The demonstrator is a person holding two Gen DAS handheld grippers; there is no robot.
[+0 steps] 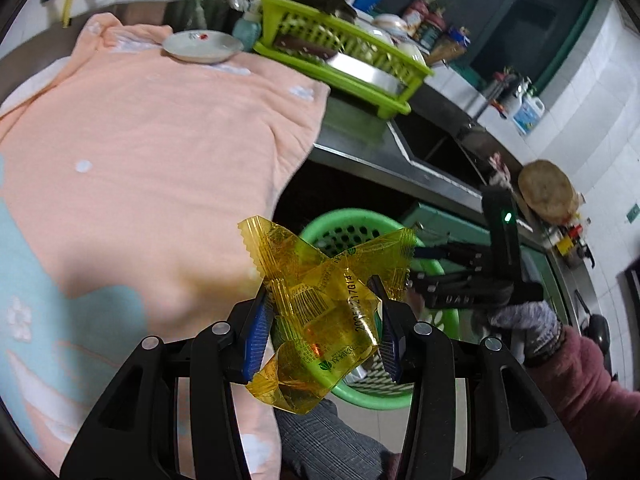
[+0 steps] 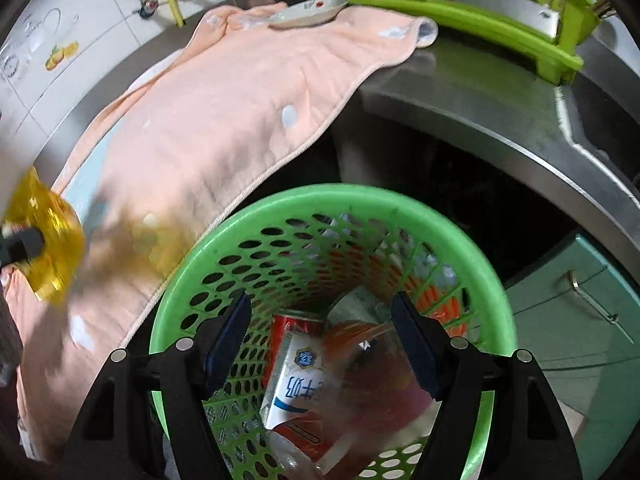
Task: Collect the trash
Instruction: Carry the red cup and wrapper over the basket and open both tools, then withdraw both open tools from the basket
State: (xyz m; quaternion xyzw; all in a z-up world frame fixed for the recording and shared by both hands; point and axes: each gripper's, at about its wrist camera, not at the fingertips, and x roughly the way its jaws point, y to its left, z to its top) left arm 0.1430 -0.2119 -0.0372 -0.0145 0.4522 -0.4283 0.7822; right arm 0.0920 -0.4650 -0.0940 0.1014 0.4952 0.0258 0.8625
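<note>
Left gripper (image 1: 324, 320) clamps the yellow wrapper (image 1: 320, 312), long axis upright, beside the green basket (image 2: 472, 252); right gripper (image 2: 320, 336) released above it.

Open right gripper (image 2: 320, 336) above green basket (image 2: 400, 200) of trash.

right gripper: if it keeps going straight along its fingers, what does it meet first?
Probably the trash in the round green perforated plastic basket: the open right gripper points down into its mouth, with nothing between its fingers. Nearest in line looks to be the white and red carton, though depth is unclear.
</note>
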